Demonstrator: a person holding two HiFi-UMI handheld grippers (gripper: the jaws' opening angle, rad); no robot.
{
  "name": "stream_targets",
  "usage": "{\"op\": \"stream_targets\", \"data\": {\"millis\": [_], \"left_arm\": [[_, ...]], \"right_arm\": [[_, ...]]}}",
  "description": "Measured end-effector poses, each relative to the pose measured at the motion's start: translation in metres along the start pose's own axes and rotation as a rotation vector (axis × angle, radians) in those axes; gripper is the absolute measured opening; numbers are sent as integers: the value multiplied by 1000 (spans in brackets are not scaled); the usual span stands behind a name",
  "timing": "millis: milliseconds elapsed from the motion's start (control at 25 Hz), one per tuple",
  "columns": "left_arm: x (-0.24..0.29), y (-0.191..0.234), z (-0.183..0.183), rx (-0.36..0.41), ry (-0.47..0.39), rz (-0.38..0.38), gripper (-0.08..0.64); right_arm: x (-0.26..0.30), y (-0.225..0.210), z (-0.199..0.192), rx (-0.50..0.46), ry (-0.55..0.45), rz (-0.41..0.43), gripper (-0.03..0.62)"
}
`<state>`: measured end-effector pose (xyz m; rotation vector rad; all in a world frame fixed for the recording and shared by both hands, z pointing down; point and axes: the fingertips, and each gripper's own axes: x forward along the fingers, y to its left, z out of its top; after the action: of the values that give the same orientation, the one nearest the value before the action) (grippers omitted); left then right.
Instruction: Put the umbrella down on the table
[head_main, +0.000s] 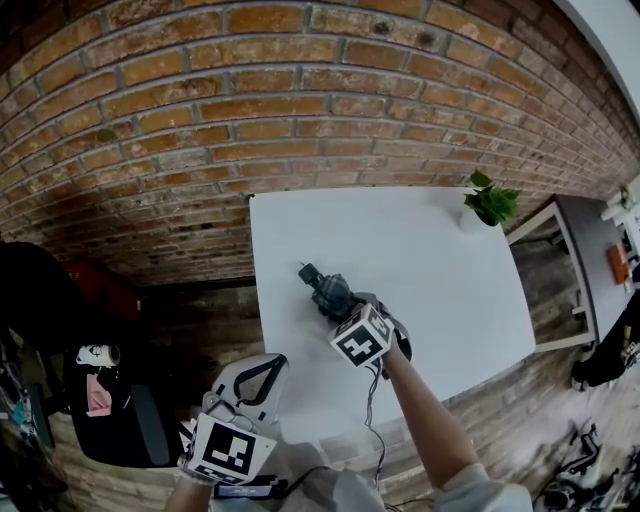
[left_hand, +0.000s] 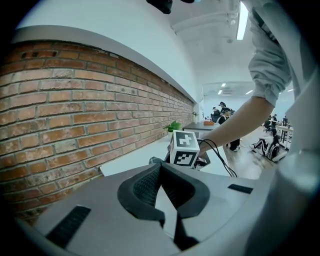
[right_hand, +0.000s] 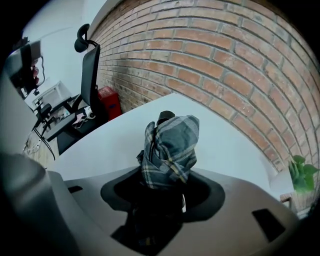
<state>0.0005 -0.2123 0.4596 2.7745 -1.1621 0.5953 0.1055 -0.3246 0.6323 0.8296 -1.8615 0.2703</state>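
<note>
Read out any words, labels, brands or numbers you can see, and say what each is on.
No readable words, numbers or brands anywhere.
White marker cubes on the left gripper and right gripper: black square patterns only, no letters.
Folded grey plaid umbrella: no label shows.
Small white object left of the white table: markings too small to read.

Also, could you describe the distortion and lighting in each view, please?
Head view: fisheye bows the brick wall into arcs, the white table evenly lit. Left gripper view: the ceiling light blows out, corners vignette black. Right gripper view: the umbrella is sharp, its lower end lost in shadow.
</note>
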Motion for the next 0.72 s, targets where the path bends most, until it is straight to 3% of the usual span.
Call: {"op": "stream_targets", "data": {"millis": [240, 720], "left_arm": [[2, -3, 1, 5, -4, -14, 18], [-1, -4, 3, 22, -13, -25, 18]], "right_arm": [[2, 2, 1, 12, -39, 4, 233], [-16, -2, 8, 82, -197, -74, 238]]}}
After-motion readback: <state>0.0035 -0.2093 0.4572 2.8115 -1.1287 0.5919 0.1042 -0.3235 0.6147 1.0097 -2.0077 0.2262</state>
